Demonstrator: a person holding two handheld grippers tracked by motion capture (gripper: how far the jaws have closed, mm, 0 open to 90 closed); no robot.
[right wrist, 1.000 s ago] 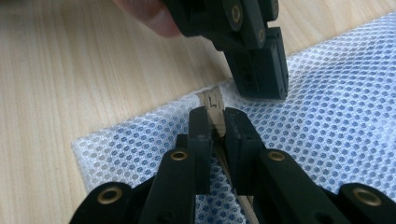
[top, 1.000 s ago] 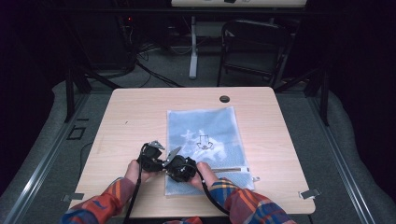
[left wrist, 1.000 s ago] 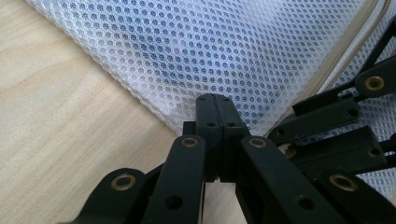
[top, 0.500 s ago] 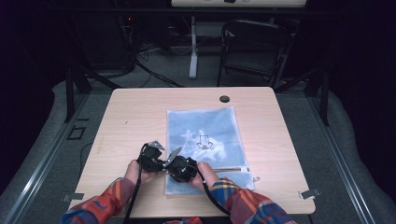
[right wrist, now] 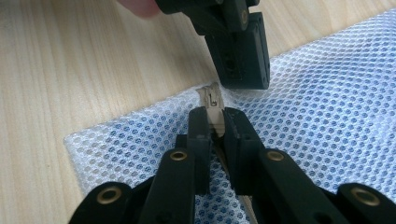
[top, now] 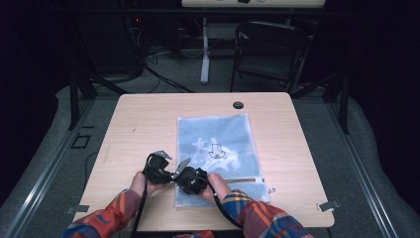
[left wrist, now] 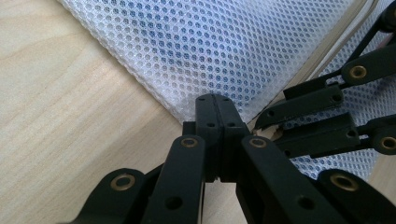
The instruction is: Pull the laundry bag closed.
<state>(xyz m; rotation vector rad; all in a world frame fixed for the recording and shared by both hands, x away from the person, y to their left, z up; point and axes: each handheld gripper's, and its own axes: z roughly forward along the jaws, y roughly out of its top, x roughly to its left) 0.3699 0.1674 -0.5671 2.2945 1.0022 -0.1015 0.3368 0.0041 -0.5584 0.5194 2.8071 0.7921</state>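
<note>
Right gripper (right wrist: 214, 122) clamped on zipper pull (right wrist: 211, 101); left gripper (left wrist: 215, 105) pinching mesh bag (left wrist: 224, 51) edge. No shift from earlier frames; zipper not yet drawn.

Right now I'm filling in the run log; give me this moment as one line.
left tool: shut on mesh bag edge | right tool: shut on zipper pull | bag: flat on table

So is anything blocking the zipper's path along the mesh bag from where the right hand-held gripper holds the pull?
Nothing visible: the right hand-held gripper pinches the zipper pull, and the zipper track lies bare across the mesh bag.
</note>
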